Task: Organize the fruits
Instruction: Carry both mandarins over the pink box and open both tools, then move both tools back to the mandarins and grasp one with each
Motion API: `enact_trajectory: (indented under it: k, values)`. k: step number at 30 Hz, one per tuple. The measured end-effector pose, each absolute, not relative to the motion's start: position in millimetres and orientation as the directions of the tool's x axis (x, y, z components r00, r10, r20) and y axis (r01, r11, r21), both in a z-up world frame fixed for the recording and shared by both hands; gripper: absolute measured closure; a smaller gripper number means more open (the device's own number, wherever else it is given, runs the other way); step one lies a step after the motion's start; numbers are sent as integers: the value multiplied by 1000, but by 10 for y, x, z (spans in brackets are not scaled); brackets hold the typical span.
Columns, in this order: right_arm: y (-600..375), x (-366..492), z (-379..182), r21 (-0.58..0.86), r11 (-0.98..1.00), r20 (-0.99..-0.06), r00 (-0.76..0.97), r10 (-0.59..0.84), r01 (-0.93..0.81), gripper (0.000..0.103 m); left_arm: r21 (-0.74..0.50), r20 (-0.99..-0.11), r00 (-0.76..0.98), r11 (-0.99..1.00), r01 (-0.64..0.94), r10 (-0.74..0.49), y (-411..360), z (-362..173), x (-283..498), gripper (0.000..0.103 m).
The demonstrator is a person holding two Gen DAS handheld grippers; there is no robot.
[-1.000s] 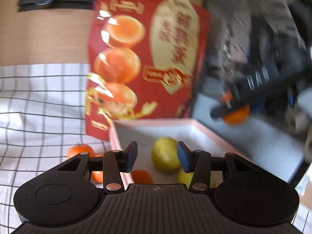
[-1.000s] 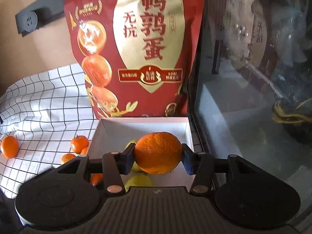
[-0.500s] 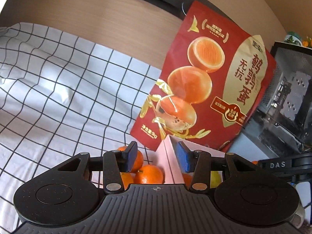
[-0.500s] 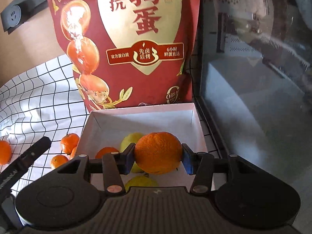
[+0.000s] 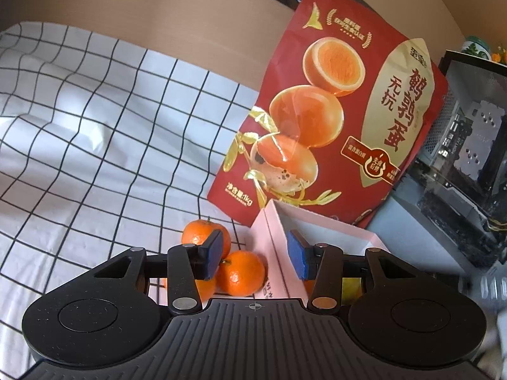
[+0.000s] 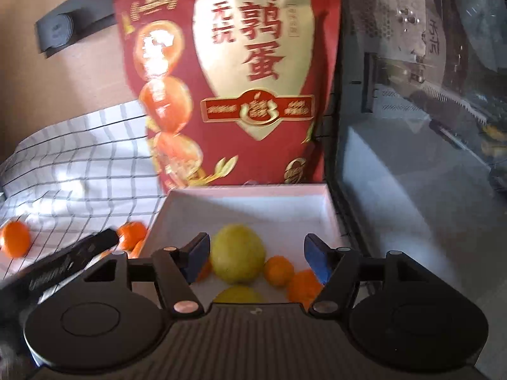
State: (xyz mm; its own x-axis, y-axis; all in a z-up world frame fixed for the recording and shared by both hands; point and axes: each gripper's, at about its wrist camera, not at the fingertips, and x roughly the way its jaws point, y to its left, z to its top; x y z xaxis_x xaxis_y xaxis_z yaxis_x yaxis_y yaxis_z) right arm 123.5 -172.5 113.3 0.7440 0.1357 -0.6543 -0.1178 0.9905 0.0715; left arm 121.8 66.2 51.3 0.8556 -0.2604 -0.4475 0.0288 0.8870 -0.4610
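Note:
A pale pink box (image 6: 253,196) holds a yellow-green fruit (image 6: 237,258), a second one (image 6: 237,294) at the near edge, and small oranges (image 6: 279,269). The orange I carried (image 6: 302,285) now lies in the box. My right gripper (image 6: 256,258) is open and empty above the box. My left gripper (image 5: 255,255) is open and empty, low over tangerines (image 5: 240,272) on the checked cloth (image 5: 95,145), just left of the box wall (image 5: 269,253). Another tangerine (image 5: 199,234) sits behind.
A tall red snack bag (image 5: 332,120) stands against the wall behind the box; it also shows in the right wrist view (image 6: 228,79). A dark glass-fronted case (image 6: 412,126) stands to the right. Loose tangerines (image 6: 14,237) lie on the cloth at left.
My right gripper has opened and let the orange drop into the box. My left gripper has moved a little closer to the tangerines beside the box.

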Motion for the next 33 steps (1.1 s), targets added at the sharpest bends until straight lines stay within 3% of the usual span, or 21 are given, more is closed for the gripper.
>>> enact_trajectory:
  k: [7, 12, 16, 20, 23, 26, 32, 33]
  values:
    - [-1589, 605, 875, 76, 968, -651, 723, 230, -239, 35, -442, -488, 843, 897, -14, -227, 782, 488, 1240, 54]
    - [-1455, 175, 837, 0, 958, -573, 785, 236, -288, 35, -354, -546, 816, 935, -18, -191, 674, 442, 1272, 54]
    - [-1379, 118, 822, 27, 942, -612, 739, 280, -334, 35, -270, -590, 801, 960, -80, -99, 669, 395, 1259, 54]
    - [-1273, 172, 957, -13, 938, -604, 750, 268, -347, 35, -223, -670, 734, 974, -49, -117, 707, 281, 1288, 51]
    - [-1182, 289, 1093, -26, 939, -601, 756, 259, -343, 35, -222, -671, 727, 975, -10, -145, 861, 311, 1199, 53]
    - [-1096, 415, 1210, -19, 938, -601, 754, 266, -346, 35, -165, -639, 767, 984, -67, -55, 1192, 373, 991, 59]
    - [-630, 915, 1273, -10, 923, -659, 697, 283, -384, 34, -387, -522, 846, 914, -123, -108, 1941, 191, 666, 59]
    - [-503, 1051, 1245, -8, 920, -680, 676, 282, -392, 34, -422, -534, 838, 894, -149, -112, 2014, 162, 663, 59]
